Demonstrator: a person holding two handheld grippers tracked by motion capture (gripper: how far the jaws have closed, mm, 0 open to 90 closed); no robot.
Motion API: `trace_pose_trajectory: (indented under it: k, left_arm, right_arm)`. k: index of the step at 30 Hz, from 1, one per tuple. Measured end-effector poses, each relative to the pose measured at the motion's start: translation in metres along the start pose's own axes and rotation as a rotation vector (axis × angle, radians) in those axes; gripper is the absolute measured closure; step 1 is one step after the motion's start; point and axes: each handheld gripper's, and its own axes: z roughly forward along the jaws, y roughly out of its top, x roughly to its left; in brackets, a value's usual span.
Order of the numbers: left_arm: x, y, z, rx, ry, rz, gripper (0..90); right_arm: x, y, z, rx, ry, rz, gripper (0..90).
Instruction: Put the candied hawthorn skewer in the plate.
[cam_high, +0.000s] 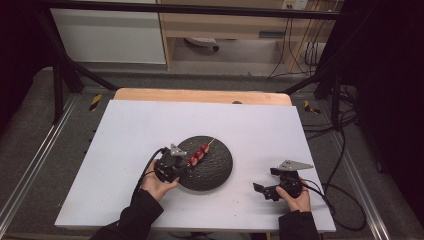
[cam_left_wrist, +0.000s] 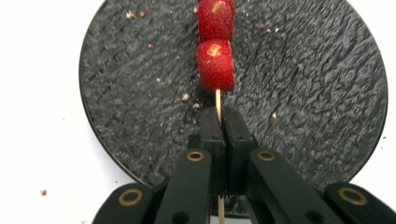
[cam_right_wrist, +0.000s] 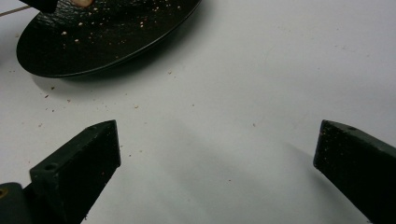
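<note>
A round black textured plate (cam_high: 216, 167) lies in the middle of the white table. Over it is a wooden skewer (cam_left_wrist: 218, 103) threaded with red strawberries (cam_left_wrist: 215, 64), seen in the high view as a strawberry skewer (cam_high: 200, 152). My left gripper (cam_left_wrist: 220, 114) is at the plate's left rim, jaws shut on the bare end of the skewer stick, and it shows as the left gripper (cam_high: 170, 165) in the high view. My right gripper (cam_high: 272, 185) rests on the table to the right of the plate, its jaws wide apart with nothing between them (cam_right_wrist: 217, 154).
Crumbs are scattered on the plate (cam_right_wrist: 116, 37) and on the white table top (cam_high: 250, 125). A wooden edge (cam_high: 200, 95) runs along the table's far side. Cables trail over the floor at the right.
</note>
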Motion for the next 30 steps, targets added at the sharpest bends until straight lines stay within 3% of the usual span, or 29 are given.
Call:
trace_pose_trajectory:
  k: [11, 20, 25, 30]
  left_arm:
    - [-0.002, -0.004, 0.007, 0.008, 0.007, -0.008, 88.2]
    - [-0.003, -0.006, 0.007, 0.000, 0.002, 0.014, 86.9]
    - [0.000, -0.008, 0.000, -0.024, -0.021, 0.044, 77.1]
    - [0.006, -0.010, -0.014, -0.060, -0.046, 0.081, 60.3]
  right_arm:
    - [0.000, 0.000, 0.000, 0.003, -0.001, -0.001, 1.2]
    - [0.000, 0.000, 0.000, 0.000, -0.001, 0.001, 1.2]
    - [0.000, 0.000, 0.000, 0.002, 0.000, 0.001, 1.2]
    - [0.001, 0.000, 0.000, 0.000, -0.001, 0.008, 1.2]
